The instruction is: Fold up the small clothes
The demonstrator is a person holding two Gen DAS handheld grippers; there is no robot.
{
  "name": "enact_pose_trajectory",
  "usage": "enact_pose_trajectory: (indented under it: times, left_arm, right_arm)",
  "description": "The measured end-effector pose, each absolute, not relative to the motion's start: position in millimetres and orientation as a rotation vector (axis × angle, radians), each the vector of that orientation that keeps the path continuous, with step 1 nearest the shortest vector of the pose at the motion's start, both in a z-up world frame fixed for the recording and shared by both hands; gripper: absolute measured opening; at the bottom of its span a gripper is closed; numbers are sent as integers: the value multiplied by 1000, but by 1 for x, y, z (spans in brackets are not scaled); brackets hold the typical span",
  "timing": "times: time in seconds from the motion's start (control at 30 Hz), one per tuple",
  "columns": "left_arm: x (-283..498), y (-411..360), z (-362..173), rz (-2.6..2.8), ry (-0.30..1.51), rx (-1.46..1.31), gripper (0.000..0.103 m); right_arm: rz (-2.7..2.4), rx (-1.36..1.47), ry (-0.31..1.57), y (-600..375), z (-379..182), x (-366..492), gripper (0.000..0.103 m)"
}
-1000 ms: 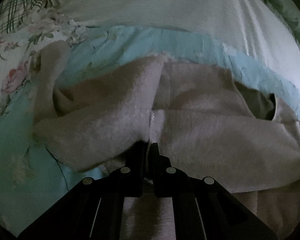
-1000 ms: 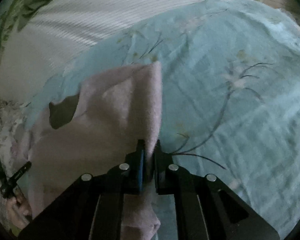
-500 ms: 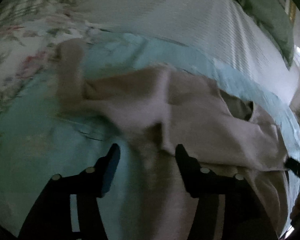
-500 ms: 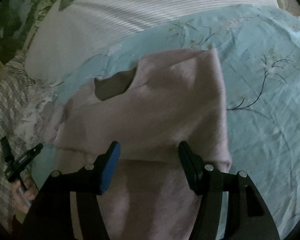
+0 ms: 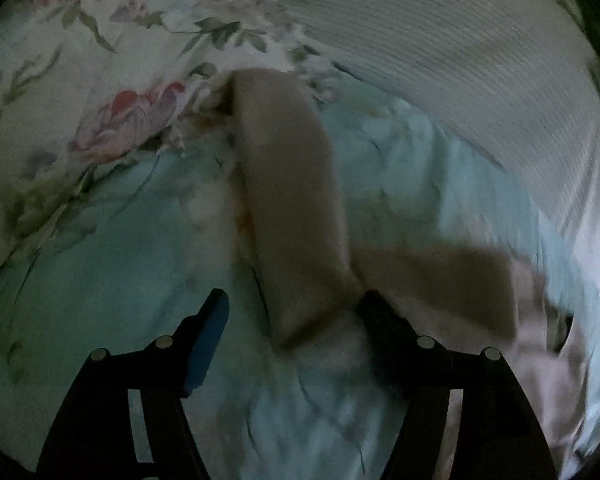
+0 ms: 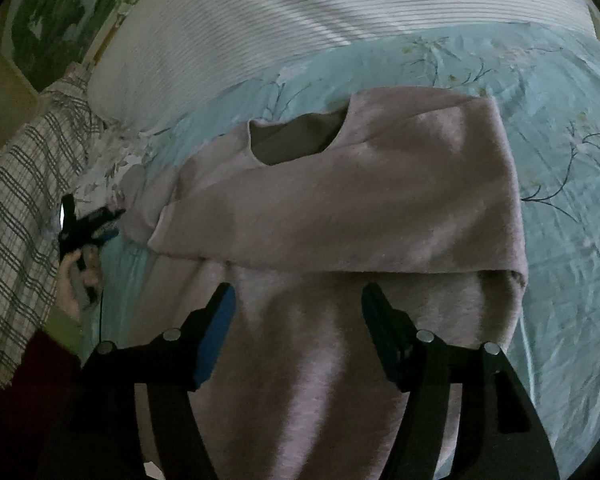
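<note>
Left wrist view: left gripper (image 5: 292, 316) released, jaws wide over sweater's loose sleeve (image 5: 292, 200) on blue bedspread (image 5: 100, 300) near floral pillow edge. Right gripper (image 6: 296, 312) released above folded sweater (image 6: 340, 208). Advice: pinch sleeve near cuff, lay across body.

Home bedroom: bed with teal floral sheet (image 6: 560, 128), white ribbed blanket (image 6: 300, 20), rose-print quilt (image 5: 80, 92), plaid fabric (image 6: 16, 200).

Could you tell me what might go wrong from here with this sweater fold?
The left sleeve still lies stretched out toward the floral pillow, so the sweater would end up lopsided if it is skipped. Both the left gripper and the right gripper are open, so the loose folded layer could slip on the wrinkled blue sheet.
</note>
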State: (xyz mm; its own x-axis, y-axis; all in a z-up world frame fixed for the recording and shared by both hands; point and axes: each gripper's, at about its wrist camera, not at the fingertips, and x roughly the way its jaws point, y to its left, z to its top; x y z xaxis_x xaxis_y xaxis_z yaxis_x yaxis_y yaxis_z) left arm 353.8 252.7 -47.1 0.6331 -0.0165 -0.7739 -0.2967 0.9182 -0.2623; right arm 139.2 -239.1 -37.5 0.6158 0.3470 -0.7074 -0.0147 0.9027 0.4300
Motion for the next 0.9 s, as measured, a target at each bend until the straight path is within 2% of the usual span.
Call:
enact_pose_trajectory:
  times: [0.17, 0.37, 0.43, 0.47, 0.5, 0.53, 0.9]
  left_arm:
    - [387, 296, -42, 184, 831, -502, 70]
    - [433, 319, -56, 217, 882, -530, 69]
    - [440, 320, -62, 221, 884, -538, 63]
    - [443, 321, -63, 222, 872, -539, 46]
    - [444, 321, -64, 211, 864, -542, 15]
    - [446, 319, -64, 189, 861, -550, 3]
    - [385, 247, 11, 4, 647, -483, 3]
  right_arm:
    - [215, 399, 906, -234, -41, 146, 67]
    - [225, 385, 937, -221, -49, 155, 67]
    - [233, 383, 944, -218, -50, 155, 67]
    - [237, 381, 945, -216, -51, 155, 67]
    - [241, 380, 945, -215, -51, 155, 67]
    - [244, 380, 944, -214, -51, 154, 67]
    - [262, 424, 890, -223, -39, 136, 67]
